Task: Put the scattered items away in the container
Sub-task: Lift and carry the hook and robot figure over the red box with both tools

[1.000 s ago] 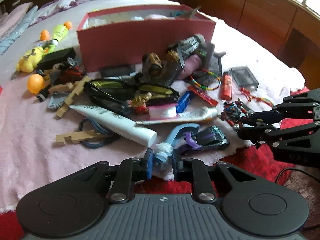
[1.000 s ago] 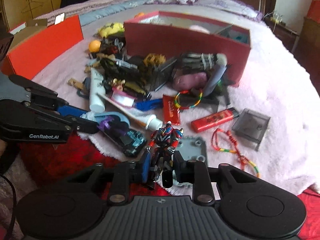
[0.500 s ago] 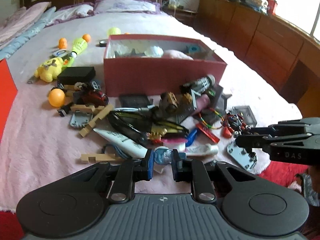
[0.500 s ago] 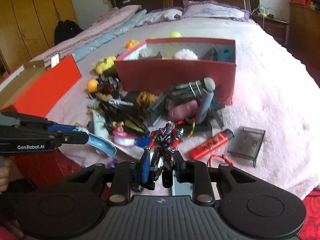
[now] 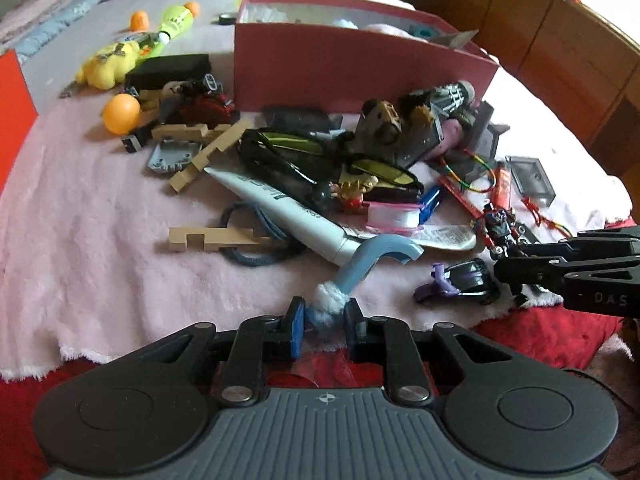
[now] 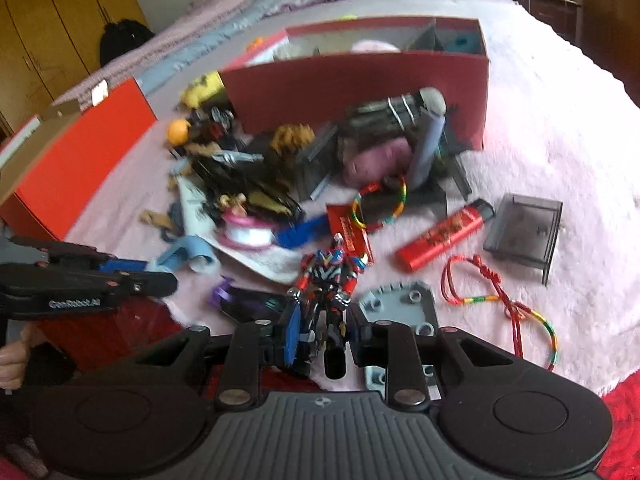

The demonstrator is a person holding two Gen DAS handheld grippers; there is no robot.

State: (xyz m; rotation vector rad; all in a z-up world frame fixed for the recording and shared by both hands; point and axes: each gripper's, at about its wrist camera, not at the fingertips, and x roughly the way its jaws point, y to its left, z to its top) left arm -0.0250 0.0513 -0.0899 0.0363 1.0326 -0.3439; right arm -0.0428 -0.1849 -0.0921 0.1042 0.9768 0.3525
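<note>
Your left gripper (image 5: 324, 322) is clamped on the blue hook (image 5: 370, 258), your right gripper (image 6: 322, 334) on the robot figure (image 6: 328, 280). Both have risen off the bed since a second ago, short of the red box (image 5: 352, 68); carry them over its near wall.

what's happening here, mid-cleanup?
Yes, mid-tidy. A person holds a gripper in each hand over a pile of clutter on a bed. The left gripper is shut on the fluffy end of a light blue hook-shaped tool. The right gripper is shut on the legs of a red and blue robot figure. The red box behind the pile already holds a few things; most items, such as the red lighter, still lie outside it.
</note>
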